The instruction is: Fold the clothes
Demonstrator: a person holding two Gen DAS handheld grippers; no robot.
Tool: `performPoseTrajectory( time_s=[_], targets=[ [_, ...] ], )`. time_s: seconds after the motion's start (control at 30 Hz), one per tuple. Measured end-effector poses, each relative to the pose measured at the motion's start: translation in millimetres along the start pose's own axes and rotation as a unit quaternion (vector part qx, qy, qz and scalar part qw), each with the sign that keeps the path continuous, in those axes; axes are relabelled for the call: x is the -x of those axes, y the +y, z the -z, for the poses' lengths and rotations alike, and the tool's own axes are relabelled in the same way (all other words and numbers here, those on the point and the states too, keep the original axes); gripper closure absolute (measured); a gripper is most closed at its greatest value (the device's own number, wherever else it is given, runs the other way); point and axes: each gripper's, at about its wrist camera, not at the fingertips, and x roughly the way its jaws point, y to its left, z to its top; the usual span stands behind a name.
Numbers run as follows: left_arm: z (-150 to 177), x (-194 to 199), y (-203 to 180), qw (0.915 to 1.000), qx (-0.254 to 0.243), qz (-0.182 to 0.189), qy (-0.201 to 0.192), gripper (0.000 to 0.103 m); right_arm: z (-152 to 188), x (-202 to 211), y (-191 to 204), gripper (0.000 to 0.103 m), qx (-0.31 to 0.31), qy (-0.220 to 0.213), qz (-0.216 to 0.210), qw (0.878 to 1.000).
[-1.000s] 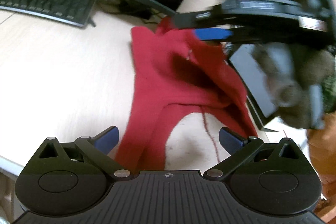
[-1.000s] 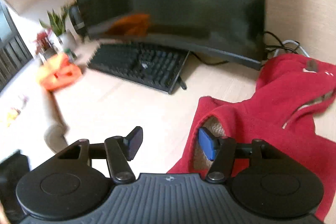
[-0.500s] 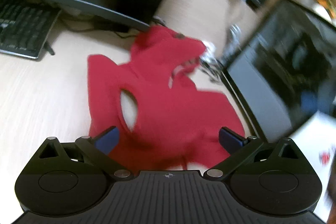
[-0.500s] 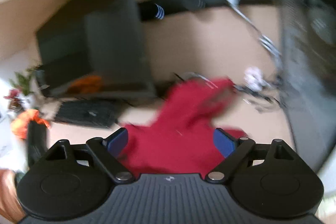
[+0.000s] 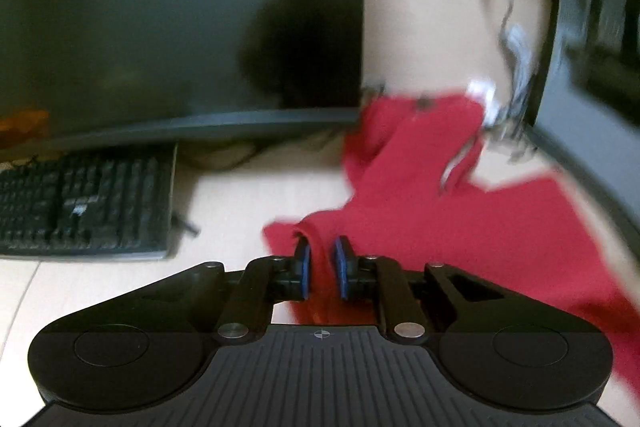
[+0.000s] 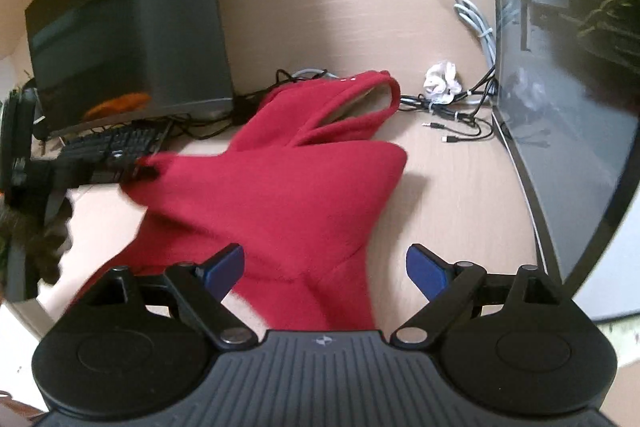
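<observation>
So we're at the grab-a-corner stage: our left gripper [image 5: 320,269] has pinched down on a fold of the red garment [image 6: 276,195], pads nearly together with cloth between. The garment lies spread on the desk right of the keyboard [image 5: 86,205], its far end reaching toward the monitor [image 5: 180,15]. Our right gripper [image 6: 324,267] hangs wide open over the near edge, holding nothing. Next, we reckon, the right needs its own corner before we lift and fold. Versus a second ago: the left was wide open, and the right was over by the keyboard.
</observation>
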Motion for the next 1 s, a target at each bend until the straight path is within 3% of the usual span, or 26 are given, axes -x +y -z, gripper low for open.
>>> performPoseTrajectory(
  time_s=[0.1,0.2,0.33,0.37,0.47,0.5,0.57,0.73,0.9,1.0],
  targets=[
    [18.7,-11.3,-2.2,0.9993,-0.027,0.000,0.027,0.072,-8.5,-21.3,-1.5,0.016,0.012,0.003,0.011,1.000],
    [13.0,3.9,2.7,0.9999,0.000,0.007,0.015,0.061,-22.3,-40.4,4.8,0.033,0.025,-0.002,0.020,0.999],
    [-1.2,30.1,9.5,0.9966,0.055,0.057,-0.021,0.014,-29.8,-65.7,12.3,0.034,0.026,0.002,0.011,1.000],
    [-2.3,30.6,9.9,0.9942,0.071,0.078,-0.022,0.011,-30.0,-72.4,13.5,0.034,0.025,0.006,0.005,1.000],
    [0.5,7.3,9.3,0.9796,0.119,0.160,0.021,0.013,-21.6,-97.4,12.8,0.030,0.022,0.028,0.004,0.999],
    [4.6,-5.2,7.1,0.9775,0.124,0.165,0.042,0.015,-19.0,-105.1,12.6,0.026,0.024,0.032,0.007,0.999],
    [12.0,-28.5,2.3,0.9776,0.116,0.161,0.071,0.020,-19.1,-115.6,13.5,0.022,0.038,0.034,0.009,0.999],
    [-7.9,-66.5,-5.6,0.9823,0.079,0.156,0.068,0.021,-28.2,-148.3,14.0,0.010,0.078,0.030,0.012,0.996],
    [-40.3,-115.7,-16.0,0.9890,0.045,0.133,0.048,0.020,-55.1,-189.7,2.0,0.009,0.095,0.022,0.025,0.995],
    [-51.7,-126.5,-13.5,0.9877,0.063,0.135,0.047,0.020,-66.3,-191.7,-1.3,0.010,0.097,0.023,0.028,0.995]
  ],
)
